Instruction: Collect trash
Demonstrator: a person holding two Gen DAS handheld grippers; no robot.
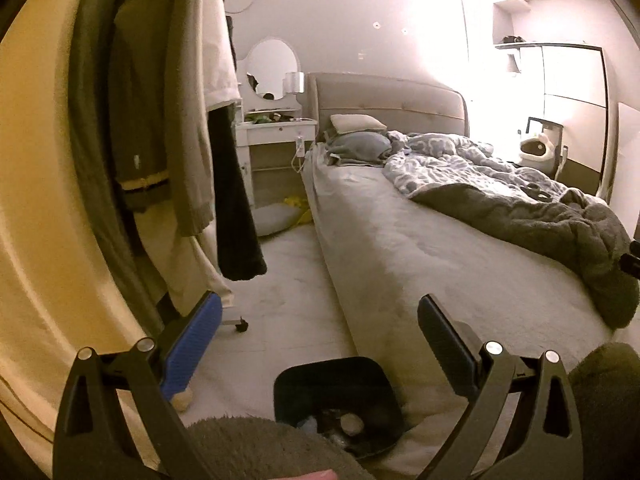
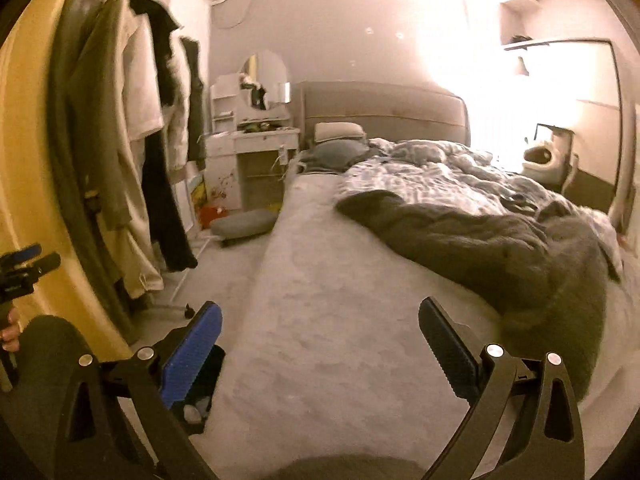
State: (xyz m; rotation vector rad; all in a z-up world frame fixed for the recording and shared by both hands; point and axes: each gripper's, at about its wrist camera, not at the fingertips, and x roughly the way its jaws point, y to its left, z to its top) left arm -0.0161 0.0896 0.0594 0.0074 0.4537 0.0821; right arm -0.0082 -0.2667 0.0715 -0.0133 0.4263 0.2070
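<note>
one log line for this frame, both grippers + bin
left gripper: open, empty, above bin | right gripper: open, empty, over bed | bin: floor beside bed, holds trash

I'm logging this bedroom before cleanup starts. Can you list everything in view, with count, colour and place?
trash bin: one, black, floor at bed foot, scraps inside
bed: one, grey sheet, centre
headboard: one, beige, at wall
duvet: one, grey-white patterned, rumpled
blanket: one, dark grey, right side of bed
pillows: two, cream on grey, bedhead
hanging clothes: several, olive, cream, black, left
dressing table: one, white, oval mirror
floor cushion: one, grey, beside bed
left hand-held gripper: open, empty
right hand-held gripper: open, empty
</note>
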